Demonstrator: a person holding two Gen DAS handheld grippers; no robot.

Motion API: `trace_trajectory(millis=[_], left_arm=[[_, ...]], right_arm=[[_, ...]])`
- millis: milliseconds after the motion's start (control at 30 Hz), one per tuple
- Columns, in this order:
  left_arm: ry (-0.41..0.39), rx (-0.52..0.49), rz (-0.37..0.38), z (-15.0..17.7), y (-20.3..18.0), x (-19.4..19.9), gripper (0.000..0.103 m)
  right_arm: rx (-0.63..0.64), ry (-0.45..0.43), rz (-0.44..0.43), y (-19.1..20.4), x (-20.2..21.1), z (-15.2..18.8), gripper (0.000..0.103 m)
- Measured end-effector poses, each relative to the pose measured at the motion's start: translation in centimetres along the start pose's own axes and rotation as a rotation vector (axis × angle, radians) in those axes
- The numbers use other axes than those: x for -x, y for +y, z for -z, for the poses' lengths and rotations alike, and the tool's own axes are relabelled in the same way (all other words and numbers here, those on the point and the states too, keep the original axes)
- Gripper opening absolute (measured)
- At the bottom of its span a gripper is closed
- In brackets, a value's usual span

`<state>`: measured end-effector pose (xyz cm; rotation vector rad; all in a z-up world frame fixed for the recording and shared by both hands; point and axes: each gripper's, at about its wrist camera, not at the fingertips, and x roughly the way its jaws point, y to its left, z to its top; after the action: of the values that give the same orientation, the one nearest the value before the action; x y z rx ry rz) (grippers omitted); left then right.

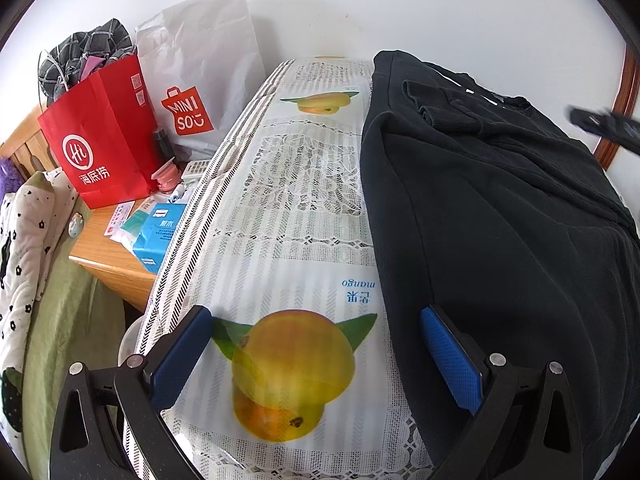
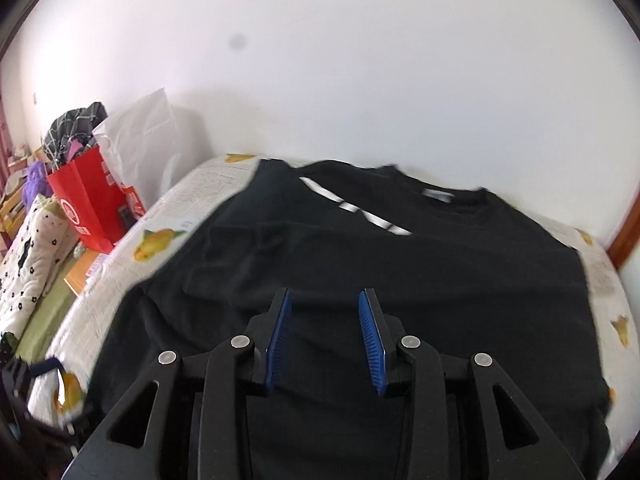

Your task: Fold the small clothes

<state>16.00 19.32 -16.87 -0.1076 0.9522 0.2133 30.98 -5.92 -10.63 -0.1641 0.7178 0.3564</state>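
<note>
A black sweatshirt (image 2: 360, 264) lies spread on a table covered with a mango-print lace cloth (image 1: 288, 216); a sleeve is folded in over the body, with a white stripe (image 2: 352, 208) showing. In the left wrist view the sweatshirt (image 1: 500, 220) fills the right side. My left gripper (image 1: 316, 328) is open and empty, low over the cloth at the sweatshirt's left edge. My right gripper (image 2: 325, 300) is open and empty, hovering above the sweatshirt's near hem. The left gripper also shows in the right wrist view (image 2: 24, 376), at the table's near left corner.
A wooden nightstand (image 1: 116, 264) left of the table holds a red paper bag (image 1: 100, 144), a white Miniso bag (image 1: 200, 76), tissue packs (image 1: 156, 236) and small bottles. A bed with a floral quilt (image 1: 24, 232) lies further left. A white wall is behind.
</note>
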Motion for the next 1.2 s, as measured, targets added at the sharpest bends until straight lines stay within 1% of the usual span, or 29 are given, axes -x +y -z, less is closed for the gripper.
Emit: trace_trajectory(millis=[100,167,267,433,500,533,600,633,667,700,733,767,800,867,1033,1133,1200], left_arm=[[0.000,0.000,0.000,0.0,0.0,0.0,0.103],[0.000,0.000,0.000,0.0,0.0,0.0,0.103],[-0.001,0.004,0.006,0.0,0.1,0.1,0.103],[-0.004,0.011,0.012,-0.1,0.4,0.2,0.102],[-0.002,0.024,0.037,-0.2,0.5,0.5,0.094],[-0.002,0.033,0.064,-0.2,0.5,0.8,0.091],[0.010,0.050,0.142,-0.4,0.1,1.2,0.080],[0.013,0.058,0.169,-0.5,-0.3,1.3,0.077],[0.015,0.061,0.185,-0.6,-0.6,1.4,0.067],[0.024,0.059,0.200,-0.6,-1.1,1.3,0.060],[0.027,0.045,0.181,-0.6,-1.7,1.3,0.060],[0.025,0.028,0.160,-0.5,-2.4,1.3,0.056],[0.024,0.014,0.151,-0.5,-2.8,1.3,0.050],[0.011,-0.007,0.128,-0.2,-3.5,1.3,0.048],[-0.052,-0.057,0.091,0.6,-4.1,1.6,0.048],[-0.051,-0.054,0.095,0.5,-4.0,1.6,0.048],[-0.050,-0.056,0.096,0.5,-3.9,1.6,0.049]], right_arm=[[-0.035,-0.001,0.081,-3.7,3.2,2.8,0.035],[-0.059,0.042,0.122,-6.5,4.8,5.1,0.035],[-0.107,0.066,0.193,-10.7,7.1,8.1,0.035],[-0.236,0.115,0.290,-17.3,10.6,13.4,0.037],[-0.275,0.132,0.312,-19.3,11.4,15.4,0.040],[-0.294,0.140,0.307,-20.3,11.6,16.4,0.041],[-0.332,0.153,0.290,-21.6,11.4,18.0,0.043],[-0.347,0.156,0.287,-22.2,11.3,18.8,0.043],[-0.355,0.162,0.277,-22.6,11.0,19.5,0.044],[-0.357,0.163,0.269,-22.7,10.6,20.0,0.044],[-0.358,0.157,0.272,-22.8,10.4,20.5,0.044],[-0.350,0.139,0.287,-22.6,10.3,20.8,0.044],[-0.336,0.132,0.297,-22.3,10.3,20.8,0.044],[-0.323,0.132,0.303,-22.3,10.1,20.8,0.046],[-0.325,0.165,0.340,-22.2,9.4,20.7,0.051],[-0.307,0.172,0.372,-21.8,9.2,20.6,0.053],[-0.303,0.177,0.394,-21.7,9.0,20.6,0.059]])
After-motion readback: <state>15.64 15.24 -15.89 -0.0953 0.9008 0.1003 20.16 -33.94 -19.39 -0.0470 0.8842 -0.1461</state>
